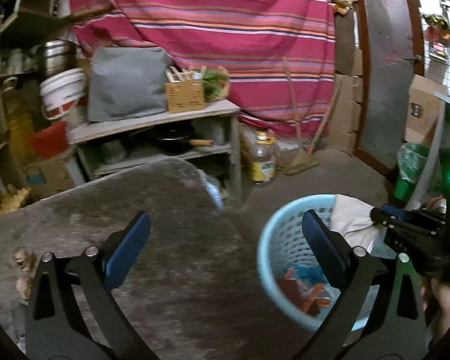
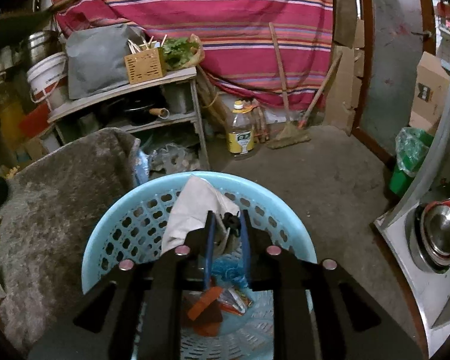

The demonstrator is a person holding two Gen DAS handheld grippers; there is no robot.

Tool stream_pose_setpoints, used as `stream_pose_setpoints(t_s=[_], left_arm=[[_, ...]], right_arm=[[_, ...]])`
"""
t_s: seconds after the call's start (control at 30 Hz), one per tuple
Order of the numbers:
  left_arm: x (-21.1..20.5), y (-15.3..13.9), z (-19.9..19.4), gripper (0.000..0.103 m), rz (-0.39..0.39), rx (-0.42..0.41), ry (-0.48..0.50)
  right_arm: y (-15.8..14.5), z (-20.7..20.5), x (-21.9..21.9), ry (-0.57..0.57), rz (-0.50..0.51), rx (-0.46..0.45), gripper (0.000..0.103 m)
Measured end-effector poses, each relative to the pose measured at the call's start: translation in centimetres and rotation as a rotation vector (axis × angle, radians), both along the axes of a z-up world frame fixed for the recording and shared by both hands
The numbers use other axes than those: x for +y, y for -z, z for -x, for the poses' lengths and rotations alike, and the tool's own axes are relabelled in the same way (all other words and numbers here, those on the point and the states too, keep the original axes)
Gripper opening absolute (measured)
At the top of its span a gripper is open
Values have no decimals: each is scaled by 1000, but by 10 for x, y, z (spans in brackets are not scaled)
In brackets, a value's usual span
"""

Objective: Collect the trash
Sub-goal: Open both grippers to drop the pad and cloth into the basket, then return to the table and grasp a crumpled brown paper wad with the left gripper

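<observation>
- The right gripper (image 2: pixel 226 225) hangs over a light blue basket (image 2: pixel 129 198), its jaws narrow and pinched on a crumpled pale paper (image 2: pixel 195 207).
- The paper sticks up above the far rim of the basket; its lower edge is hidden behind the gripper's black arms.
- In the left wrist view the same paper (image 1: pixel 352 219) shows at the basket's (image 1: pixel 280 234) right side, held by the right gripper (image 1: pixel 378 219), whose rear is cut off by the frame edge.
- At the basket's bottom lies earlier trash (image 2: pixel 213 303): orange, red and blue wrappers, partly covered by the gripper and too blurred to name singly.
- The left gripper (image 1: pixel 226 231) is over a grey stone slab (image 1: pixel 165 210) just left of the basket, jaws wide and holding nothing.
- The slab's near edge is cut off by the lens border; the left view is softened by motion blur.
- Behind stand a shelf (image 2: pixel 177 75) with a grey bag (image 2: pixel 96 60) and a wooden box (image 2: pixel 145 66), an oil bottle (image 2: pixel 240 129) on the floor, and a striped pink cloth (image 2: pixel 195 15) hung across the back.
- A green bin (image 2: pixel 405 165) stands at the right, partly hidden by a metal counter (image 2: pixel 399 231).
</observation>
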State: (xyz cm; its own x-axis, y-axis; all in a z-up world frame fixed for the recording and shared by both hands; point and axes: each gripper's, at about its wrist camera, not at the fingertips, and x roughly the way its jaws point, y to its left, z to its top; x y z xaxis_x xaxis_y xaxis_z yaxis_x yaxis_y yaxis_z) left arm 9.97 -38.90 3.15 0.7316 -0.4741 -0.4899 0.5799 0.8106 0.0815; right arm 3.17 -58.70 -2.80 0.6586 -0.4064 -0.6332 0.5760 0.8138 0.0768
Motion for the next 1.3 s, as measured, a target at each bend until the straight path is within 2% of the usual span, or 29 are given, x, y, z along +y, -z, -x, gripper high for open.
stream_pose_setpoints(t_s=[0.03, 0.07, 0.2, 0.37, 0.5, 0.57, 0.67, 0.83, 0.97, 1.2, 1.3], left_arm=[[7, -2, -2, 98, -1, 0, -9], [14, -3, -4, 98, 1, 4, -15], [52, -7, -16, 98, 17, 16, -70], [111, -11, -36, 98, 43, 28, -151], [160, -14, -55, 98, 45, 32, -224], [185, -13, -64, 98, 31, 29, -252], [214, -10, -74, 98, 1, 3, -311], [274, 2, -103, 98, -25, 9, -425], [310, 19, -126, 98, -18, 70, -475], [323, 62, -149, 98, -50, 212, -453], [318, 71, -152, 98, -57, 241, -433]], right_arm=[[1, -3, 1, 11, 0, 0, 57], [2, -4, 2, 19, 3, 2, 73], [8, -18, 11, 35, 3, 52, 76], [-4, -33, 43, 4, 58, 38, 90], [-15, -46, 72, -44, 59, -3, 93], [-19, -51, 86, -62, 49, -29, 97], [-21, -68, 114, -109, 27, -56, 98], [-17, -97, 158, -173, 62, -30, 98], [-12, -117, 186, -214, 76, -10, 98], [2, -151, 220, -259, 57, 25, 98], [5, -164, 232, -279, 41, 27, 98]])
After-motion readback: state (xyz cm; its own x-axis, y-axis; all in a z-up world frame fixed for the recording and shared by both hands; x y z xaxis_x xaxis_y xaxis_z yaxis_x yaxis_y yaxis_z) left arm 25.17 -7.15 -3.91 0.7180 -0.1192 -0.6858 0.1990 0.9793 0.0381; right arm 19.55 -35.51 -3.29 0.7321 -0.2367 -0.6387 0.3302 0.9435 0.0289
